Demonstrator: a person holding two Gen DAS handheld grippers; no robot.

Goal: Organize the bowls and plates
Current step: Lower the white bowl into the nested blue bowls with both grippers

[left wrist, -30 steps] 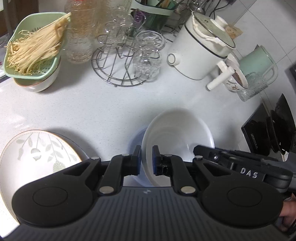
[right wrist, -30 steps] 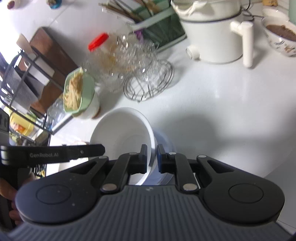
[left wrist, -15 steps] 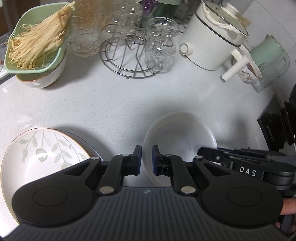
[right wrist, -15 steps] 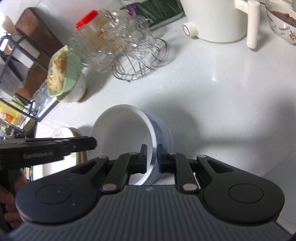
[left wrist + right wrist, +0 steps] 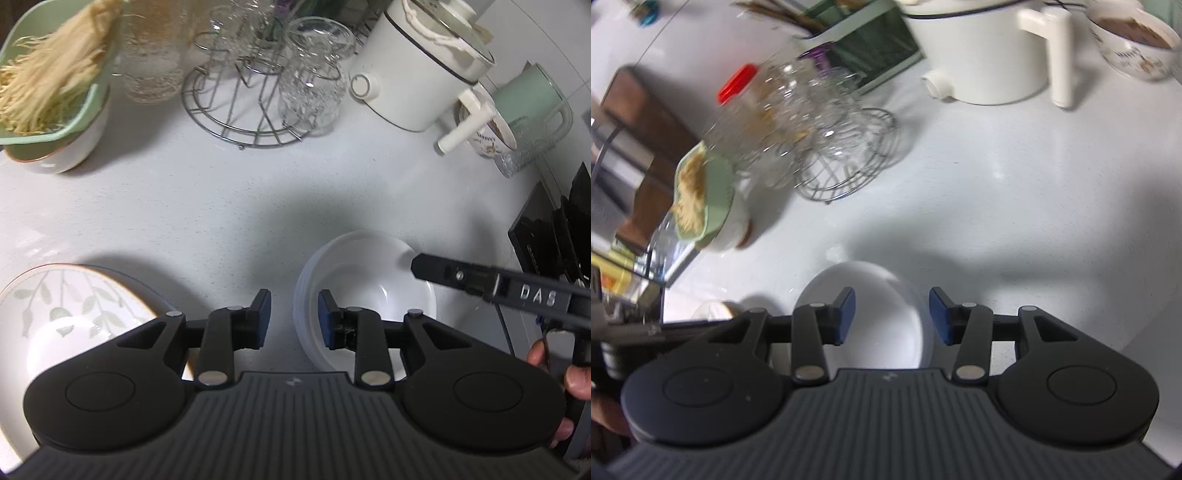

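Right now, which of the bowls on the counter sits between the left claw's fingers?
The plain white bowl, its near rim between the open left claw. The bowl under the green strainer and the patterned bowl stand far back.

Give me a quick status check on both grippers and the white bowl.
Left gripper and right gripper just opened, both empty. White bowl set down, nested on another bowl. Leaf-pattern plate beside it; nothing blocking.

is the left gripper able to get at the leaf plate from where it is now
Probably yes. The left gripper has just been opening off the white bowl's rim, nothing pinched. The leaf plate lies uncovered on the counter beside it, nothing between them.
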